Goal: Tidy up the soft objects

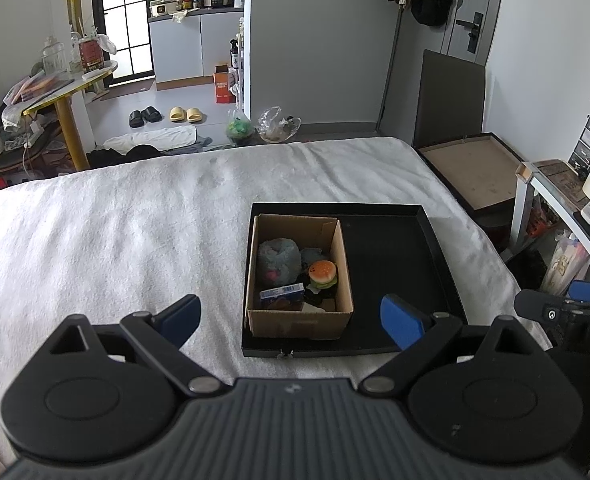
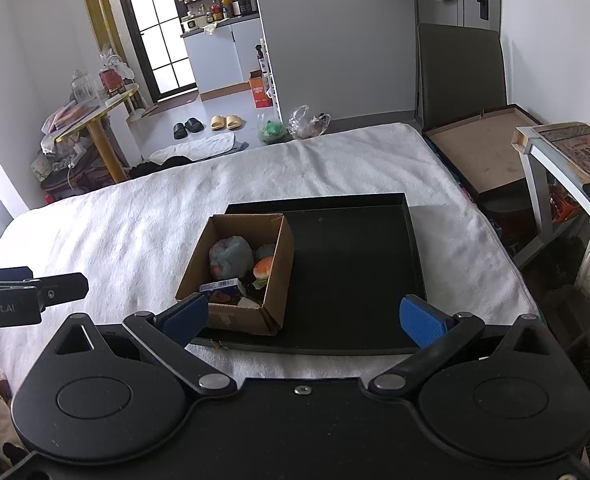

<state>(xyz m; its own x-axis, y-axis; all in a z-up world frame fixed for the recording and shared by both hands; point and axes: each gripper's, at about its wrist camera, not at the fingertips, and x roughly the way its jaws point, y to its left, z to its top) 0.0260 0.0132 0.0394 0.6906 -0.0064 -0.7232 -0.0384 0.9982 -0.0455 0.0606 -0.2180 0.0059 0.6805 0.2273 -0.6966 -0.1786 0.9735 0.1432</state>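
Left wrist view. Your left gripper (image 1: 291, 320) hangs over the near edge of the bed (image 1: 135, 232), fingers spread wide, nothing between the blue pads (image 1: 399, 320), touching nothing. Straight ahead of it: cardboard box (image 1: 299, 280), standing in the left half of the black tray (image 1: 395, 272), against the tray's left wall and near its front edge. The box's long axis runs away from you. Contents: grey plush (image 1: 279, 260) at the far left, burger toy (image 1: 323, 274) at the right wall, small blue carton (image 1: 282, 294) lying crosswise at the near end, something dark beneath that you cannot make out. The tray's right half holds nothing. Your right gripper (image 1: 551, 310) shows only as a tip at the right edge.

Right wrist view. Your right gripper (image 2: 303, 320) is likewise fully open and empty, clear of everything. The cardboard box (image 2: 235, 276) lies ahead and to its left, the bare tray (image 2: 355, 272) floor directly ahead. Grey plush (image 2: 231, 258), burger toy (image 2: 263, 267) and blue carton (image 2: 221, 286) sit as listed. The left gripper (image 2: 55, 288) enters at the left edge.

Judgement: the left gripper is lined up with the box and nearer to it; the right one would have to reach across.
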